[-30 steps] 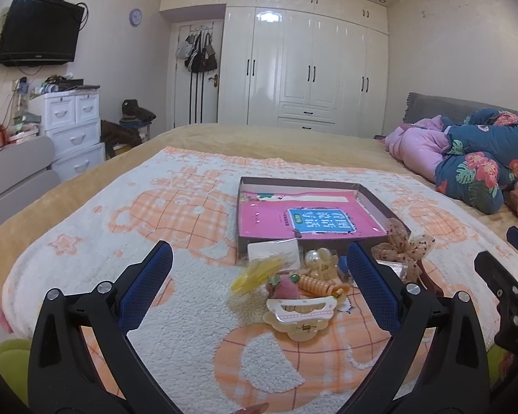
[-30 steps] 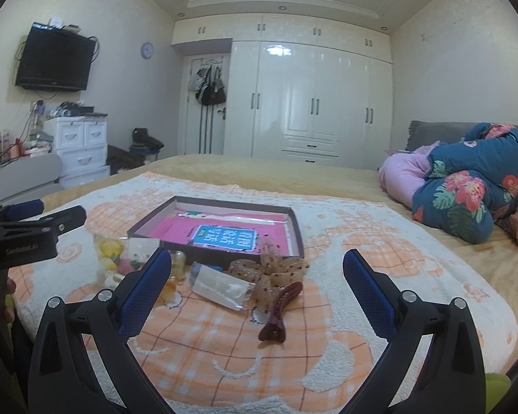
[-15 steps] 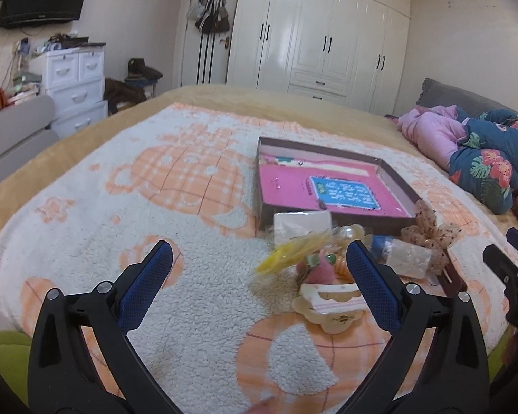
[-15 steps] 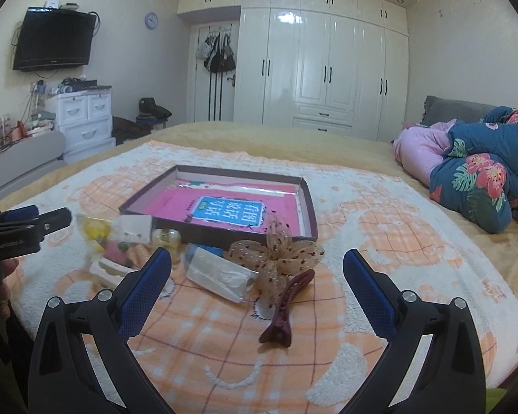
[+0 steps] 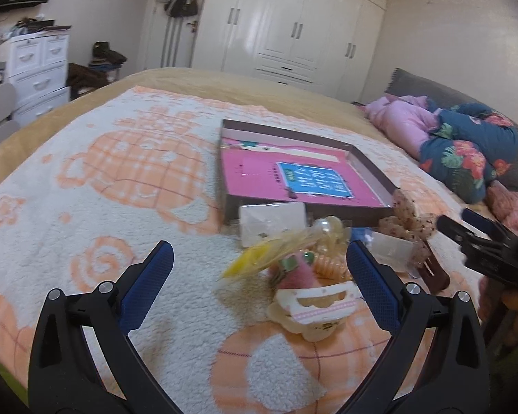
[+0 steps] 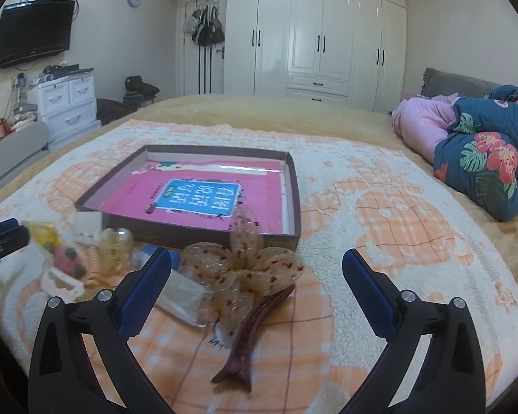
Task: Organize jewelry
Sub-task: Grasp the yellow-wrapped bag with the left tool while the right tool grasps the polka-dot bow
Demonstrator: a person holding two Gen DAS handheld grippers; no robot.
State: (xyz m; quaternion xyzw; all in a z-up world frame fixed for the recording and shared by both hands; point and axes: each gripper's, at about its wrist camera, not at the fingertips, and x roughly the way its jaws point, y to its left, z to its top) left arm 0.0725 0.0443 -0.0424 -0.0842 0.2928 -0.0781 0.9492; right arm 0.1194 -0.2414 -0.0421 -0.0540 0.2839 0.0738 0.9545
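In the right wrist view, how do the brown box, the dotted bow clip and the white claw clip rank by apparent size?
1. brown box, clearly the largest.
2. dotted bow clip; it lies nearest the camera, which may enlarge it.
3. white claw clip, the smallest; it is blurred.

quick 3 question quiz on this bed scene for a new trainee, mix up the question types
1. True or false: the brown hair clip already lies inside the box.
2. Multiple choice: the right gripper is A) shut on the bow, B) open and holding nothing, C) shut on the box.
3. Fill in: the white claw clip lies on the ____.

Key
1. False. It lies on the blanket, in front of the box.
2. B. The left gripper is open too.
3. blanket
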